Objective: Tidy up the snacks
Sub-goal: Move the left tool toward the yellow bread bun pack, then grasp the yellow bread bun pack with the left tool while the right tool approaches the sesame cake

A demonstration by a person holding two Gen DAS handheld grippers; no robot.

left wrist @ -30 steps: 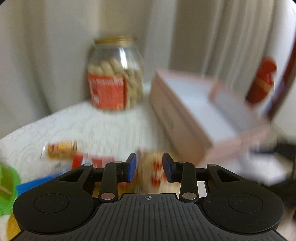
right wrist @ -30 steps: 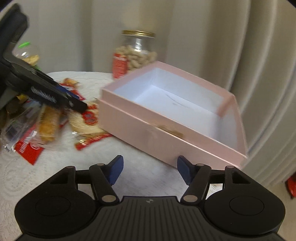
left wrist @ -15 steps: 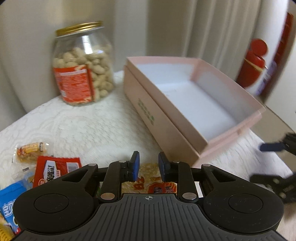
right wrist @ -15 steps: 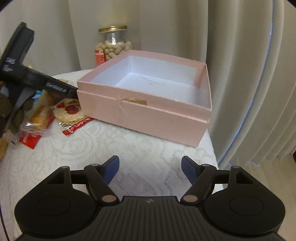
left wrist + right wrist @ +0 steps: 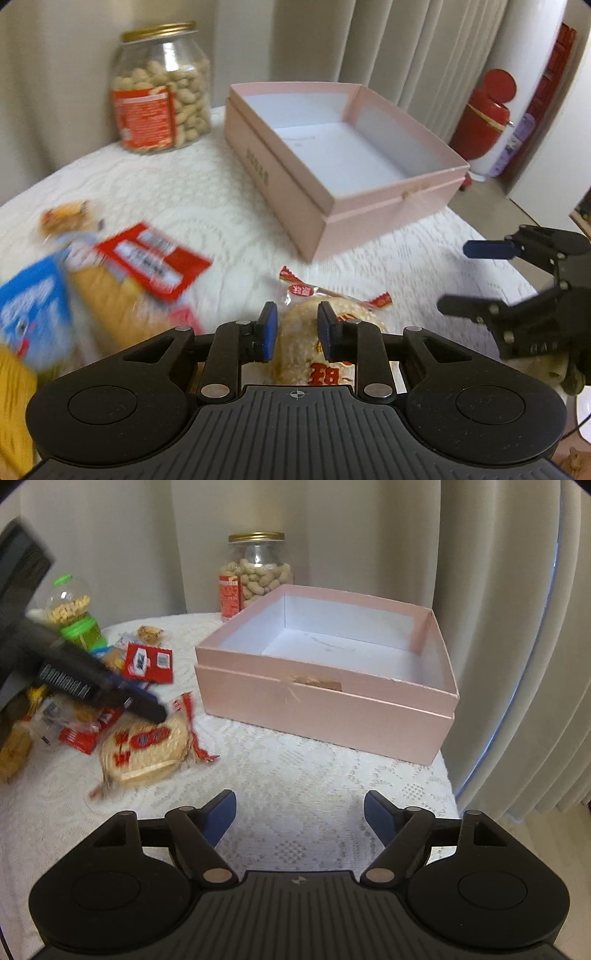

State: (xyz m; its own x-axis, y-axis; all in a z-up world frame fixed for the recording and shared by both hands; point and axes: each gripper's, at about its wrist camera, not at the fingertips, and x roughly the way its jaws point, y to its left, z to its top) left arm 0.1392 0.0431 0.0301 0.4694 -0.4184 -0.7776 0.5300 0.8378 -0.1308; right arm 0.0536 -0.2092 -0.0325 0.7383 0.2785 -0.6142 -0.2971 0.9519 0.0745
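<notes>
A round rice cracker packet (image 5: pixel 306 332) with red print lies on the white lace tablecloth; it also shows in the right wrist view (image 5: pixel 147 746). My left gripper (image 5: pixel 295 328) has its jaws narrowly apart on either side of the packet, right over it; whether they grip it is not clear. In the right wrist view the left gripper (image 5: pixel 147 709) touches the packet's top. The empty pink box (image 5: pixel 347 147) stands behind, also in the right wrist view (image 5: pixel 332 664). My right gripper (image 5: pixel 299 818) is open and empty above the cloth, and shows in the left wrist view (image 5: pixel 465 277).
A pile of snack packets (image 5: pixel 110 672) lies left of the box, with a red packet (image 5: pixel 155 258) and a blue one (image 5: pixel 33 306). A peanut jar (image 5: pixel 162 88) stands at the back. A green-capped dispenser (image 5: pixel 74 613) stands far left. The table edge (image 5: pixel 448 775) and curtains are at right.
My left gripper has pulled back and lowered over the rice cracker packet, jaws a little wider than half a second ago. My right gripper has backed away from the box and stayed open.
</notes>
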